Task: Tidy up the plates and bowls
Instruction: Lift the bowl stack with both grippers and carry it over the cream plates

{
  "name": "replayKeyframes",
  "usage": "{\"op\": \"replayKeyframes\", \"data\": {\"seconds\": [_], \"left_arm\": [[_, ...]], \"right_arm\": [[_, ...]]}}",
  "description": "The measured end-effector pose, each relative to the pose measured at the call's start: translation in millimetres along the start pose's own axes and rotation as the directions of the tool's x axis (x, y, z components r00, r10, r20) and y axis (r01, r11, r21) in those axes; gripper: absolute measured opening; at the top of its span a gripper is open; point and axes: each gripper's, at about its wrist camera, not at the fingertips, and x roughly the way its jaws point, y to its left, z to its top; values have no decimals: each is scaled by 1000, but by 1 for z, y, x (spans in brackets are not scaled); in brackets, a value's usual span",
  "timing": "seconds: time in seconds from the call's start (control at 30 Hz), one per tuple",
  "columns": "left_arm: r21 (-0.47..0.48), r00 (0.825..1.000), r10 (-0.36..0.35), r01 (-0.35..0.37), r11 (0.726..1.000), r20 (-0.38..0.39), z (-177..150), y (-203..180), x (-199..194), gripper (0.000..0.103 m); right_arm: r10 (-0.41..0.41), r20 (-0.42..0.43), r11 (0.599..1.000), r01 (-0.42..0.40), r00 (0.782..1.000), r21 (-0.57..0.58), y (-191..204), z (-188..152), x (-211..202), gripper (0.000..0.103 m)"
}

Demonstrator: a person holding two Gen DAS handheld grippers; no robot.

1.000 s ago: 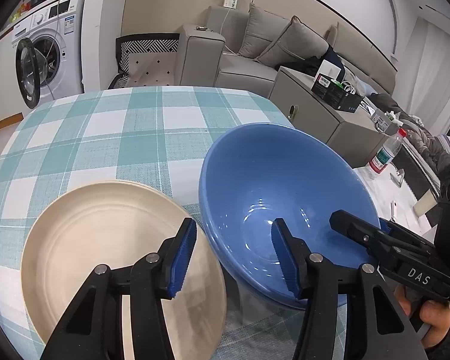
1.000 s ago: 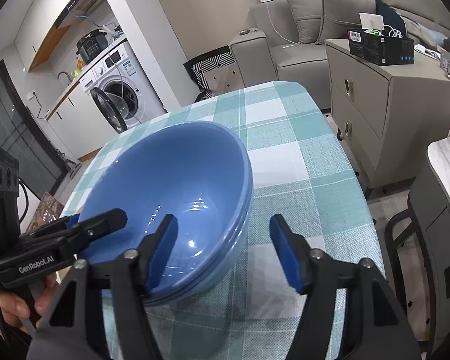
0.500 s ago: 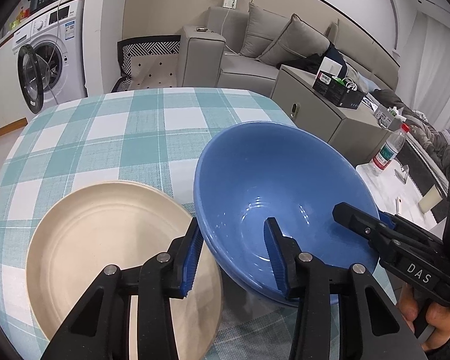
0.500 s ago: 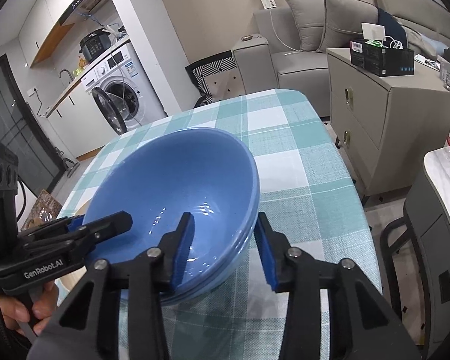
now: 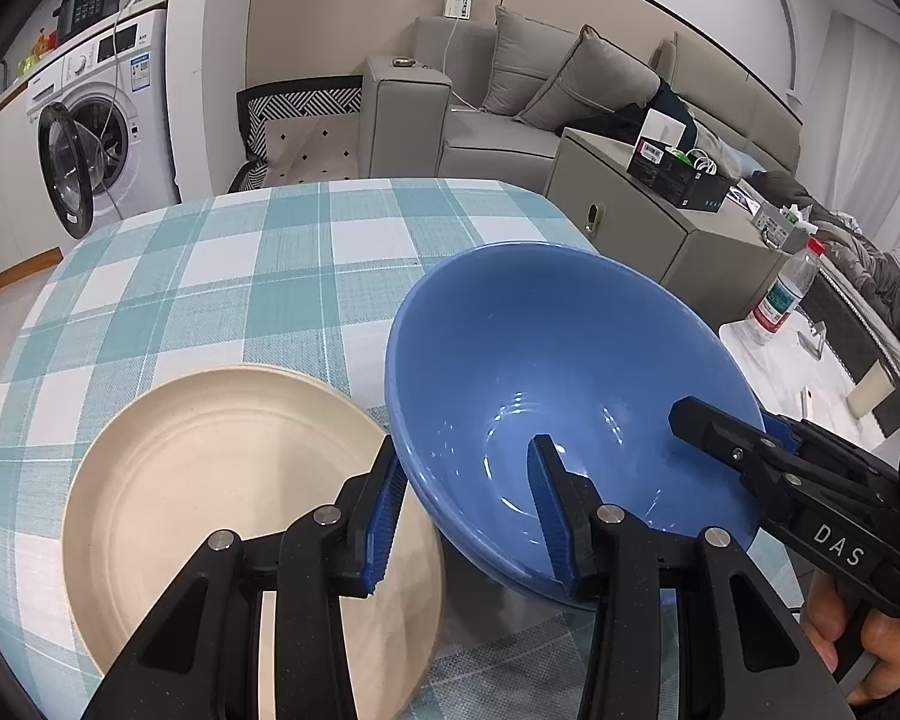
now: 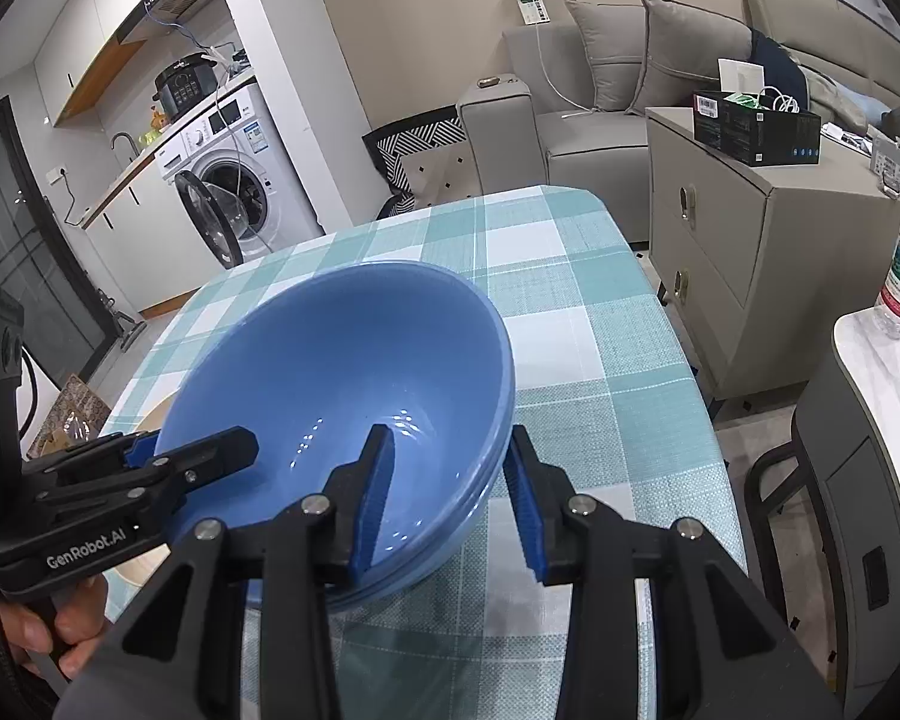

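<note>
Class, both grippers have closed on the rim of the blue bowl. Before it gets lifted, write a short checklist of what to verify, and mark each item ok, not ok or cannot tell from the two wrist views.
1. Left gripper straddles the blue bowl's near rim, one finger inside, one outside: ok.
2. Right gripper straddles the opposite rim, its jaws having just closed: ok.
3. Pads pressing firmly enough to hold: cannot tell.
4. It is a single bowl: not ok; stacked rims show at the right edge in the right wrist view.
5. Bowl clear of the cream plate: cannot tell; their edges overlap in the left wrist view.
6. Checked tablecloth beyond the bowl free of objects: ok.
</note>
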Motion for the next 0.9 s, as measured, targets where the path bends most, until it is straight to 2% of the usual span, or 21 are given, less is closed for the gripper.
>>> {"op": "replayKeyframes", "data": {"seconds": [0.33, 0.9], "left_arm": [[7, 1000, 13, -13, 1000, 12, 0, -5, -5, 42], [19, 998, 13, -14, 1000, 57, 3, -13, -25, 42]], "right_arm": [[-10, 3, 1000, 10, 1000, -10, 2, 0, -1, 38], [-22, 53, 1000, 23, 998, -21, 8, 5, -23, 38]]}}
